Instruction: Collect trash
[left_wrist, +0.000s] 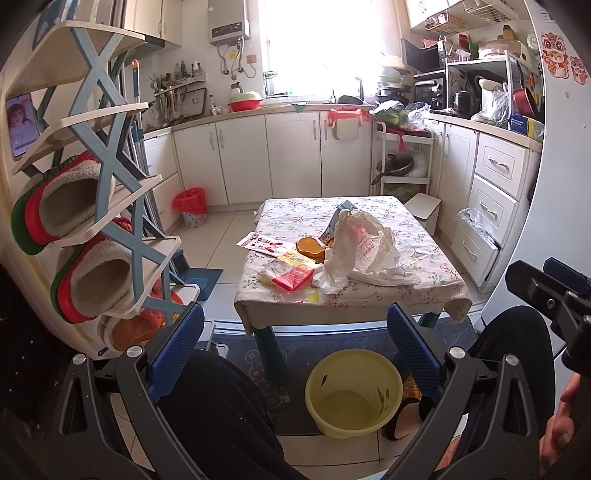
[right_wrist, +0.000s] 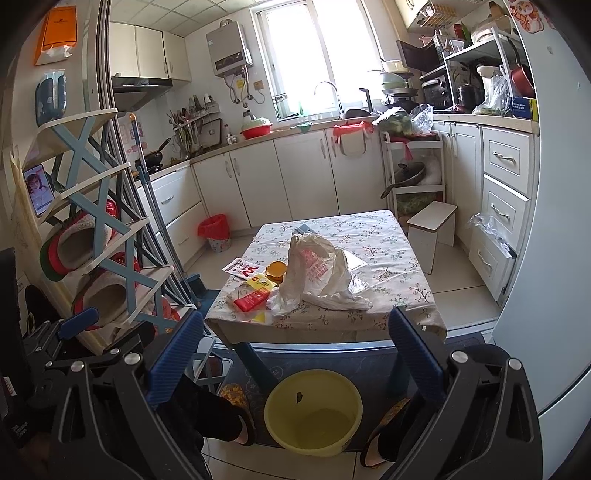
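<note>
A low table with a floral cloth holds the trash: a crumpled white plastic bag, a red packet, a yellow wrapper, an orange round lid and a printed leaflet. An empty yellow bucket stands on the floor in front of the table. My left gripper and right gripper are both open and empty, held near the bucket, short of the table.
A shoe rack with slippers stands at the left. A red-lined bin sits by the cabinets. A white stool is right of the table. The person's legs flank the bucket.
</note>
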